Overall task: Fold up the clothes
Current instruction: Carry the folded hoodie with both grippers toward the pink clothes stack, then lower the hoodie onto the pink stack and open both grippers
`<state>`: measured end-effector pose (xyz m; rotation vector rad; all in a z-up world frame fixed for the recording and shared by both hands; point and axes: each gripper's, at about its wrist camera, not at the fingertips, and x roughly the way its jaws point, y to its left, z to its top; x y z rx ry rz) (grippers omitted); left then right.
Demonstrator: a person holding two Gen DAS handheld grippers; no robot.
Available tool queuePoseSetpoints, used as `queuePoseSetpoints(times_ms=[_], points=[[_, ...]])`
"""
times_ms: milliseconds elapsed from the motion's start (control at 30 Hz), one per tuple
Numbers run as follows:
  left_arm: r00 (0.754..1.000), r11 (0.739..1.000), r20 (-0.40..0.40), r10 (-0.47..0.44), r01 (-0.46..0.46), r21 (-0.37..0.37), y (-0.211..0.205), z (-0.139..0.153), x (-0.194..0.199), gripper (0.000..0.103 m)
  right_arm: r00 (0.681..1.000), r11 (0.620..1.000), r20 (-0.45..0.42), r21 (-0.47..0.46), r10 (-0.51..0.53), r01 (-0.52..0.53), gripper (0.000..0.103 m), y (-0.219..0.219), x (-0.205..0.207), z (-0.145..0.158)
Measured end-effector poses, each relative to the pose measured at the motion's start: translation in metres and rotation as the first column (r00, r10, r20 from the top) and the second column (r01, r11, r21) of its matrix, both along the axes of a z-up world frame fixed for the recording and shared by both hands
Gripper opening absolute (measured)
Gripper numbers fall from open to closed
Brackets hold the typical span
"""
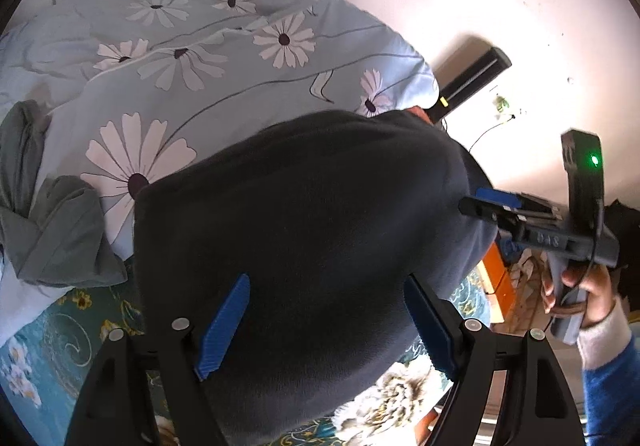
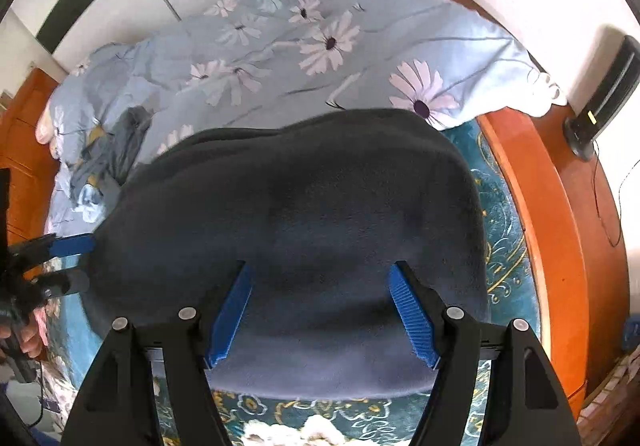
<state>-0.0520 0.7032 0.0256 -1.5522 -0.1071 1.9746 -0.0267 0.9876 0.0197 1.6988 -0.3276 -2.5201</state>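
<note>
While dark garment (image 1: 304,230) spans beneath, both grippers' fingers (image 1: 224,326) (image 2: 412,318) spread.

One dark navy fleece garment (image 2: 288,214) fills the centre of both views. One crumpled grey-green cloth (image 1: 48,222) lies at the left edge of the left wrist view. One pale blue daisy-print duvet (image 2: 320,58) spans the upper half. Two black grippers show, each with two ribbed blue finger pads (image 1: 224,326). One black slatted device (image 2: 608,94) stands at the right edge.
</note>
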Motion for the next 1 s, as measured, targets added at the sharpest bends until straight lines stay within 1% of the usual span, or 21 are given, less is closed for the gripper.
queuePoseSetpoints(times_ms=[133, 200, 267, 333, 367, 433, 500, 567, 633, 667, 700, 800, 900, 967, 1000], points=[[0.999, 1.0, -0.041, 0.001, 0.0, 0.026, -0.012, 0.013, 0.013, 0.087, 0.992, 0.993, -0.054, -0.05, -0.112, 0.109, 0.072, -0.01, 0.032, 0.009], [0.998, 0.999, -0.068, -0.004, 0.006, 0.032, -0.021, 0.021, 0.023, 0.09, 0.985, 0.986, -0.079, -0.066, -0.155, 0.15, 0.073, -0.022, 0.053, 0.012], [0.995, 0.999, -0.096, -0.005, 0.009, 0.038, -0.032, 0.029, 0.034, 0.097, 0.984, 0.988, -0.091, -0.041, -0.151, 0.147, 0.073, -0.041, 0.073, 0.012], [0.993, 0.999, -0.116, 0.0, 0.006, 0.05, -0.044, 0.034, 0.045, 0.1, 0.985, 0.99, -0.097, -0.022, -0.14, 0.138, 0.074, -0.061, 0.093, 0.012], [0.992, 0.998, -0.122, 0.006, 0.001, 0.056, -0.05, 0.035, 0.05, 0.101, 0.986, 0.99, -0.098, -0.017, -0.138, 0.137, 0.076, -0.07, 0.102, 0.011], [0.991, 0.998, -0.13, 0.02, -0.011, 0.064, -0.063, 0.037, 0.06, 0.102, 0.986, 0.99, -0.082, -0.012, -0.143, 0.142, 0.085, -0.085, 0.118, 0.008], [0.99, 0.997, -0.134, 0.033, -0.023, 0.074, -0.073, 0.038, 0.071, 0.103, 0.986, 0.988, -0.056, -0.022, -0.155, 0.154, 0.086, -0.097, 0.132, 0.007], [0.989, 0.997, -0.143, 0.039, -0.028, 0.074, -0.081, 0.038, 0.082, 0.103, 0.984, 0.986, -0.051, -0.025, -0.169, 0.168, 0.086, -0.107, 0.143, 0.009], [0.988, 0.997, -0.149, 0.038, -0.028, 0.069, -0.087, 0.036, 0.094, 0.103, 0.984, 0.985, -0.056, 0.002, -0.172, 0.172, 0.088, -0.117, 0.151, 0.013], [0.99, 0.997, -0.14, 0.036, -0.026, 0.073, -0.09, 0.033, 0.099, 0.103, 0.983, 0.984, -0.058, 0.026, -0.175, 0.177, 0.091, -0.123, 0.156, 0.016], [0.992, 0.996, -0.125, 0.036, -0.026, 0.081, -0.093, 0.03, 0.104, 0.103, 0.983, 0.983, -0.062, 0.05, -0.176, 0.179, 0.097, -0.128, 0.159, 0.019], [0.994, 0.996, -0.101, 0.046, -0.038, 0.081, -0.103, 0.022, 0.118, 0.103, 0.982, 0.977, -0.069, 0.114, -0.175, 0.182, 0.098, -0.143, 0.169, 0.026], [0.988, 0.997, -0.14, 0.06, -0.054, 0.048, -0.113, 0.02, 0.132, 0.103, 0.985, 0.976, -0.073, 0.142, -0.153, 0.162, 0.098, -0.161, 0.176, 0.031], [0.982, 0.998, -0.179, 0.063, -0.06, 0.02, -0.118, 0.02, 0.139, 0.103, 0.987, 0.976, -0.082, 0.162, -0.135, 0.147, 0.098, -0.173, 0.18, 0.033], [0.978, 0.998, -0.199, 0.062, -0.063, 0.002, -0.12, 0.019, 0.142, 0.103, 0.988, 0.976, -0.072, 0.163, -0.133, 0.143, 0.098, -0.18, 0.181, 0.032]])
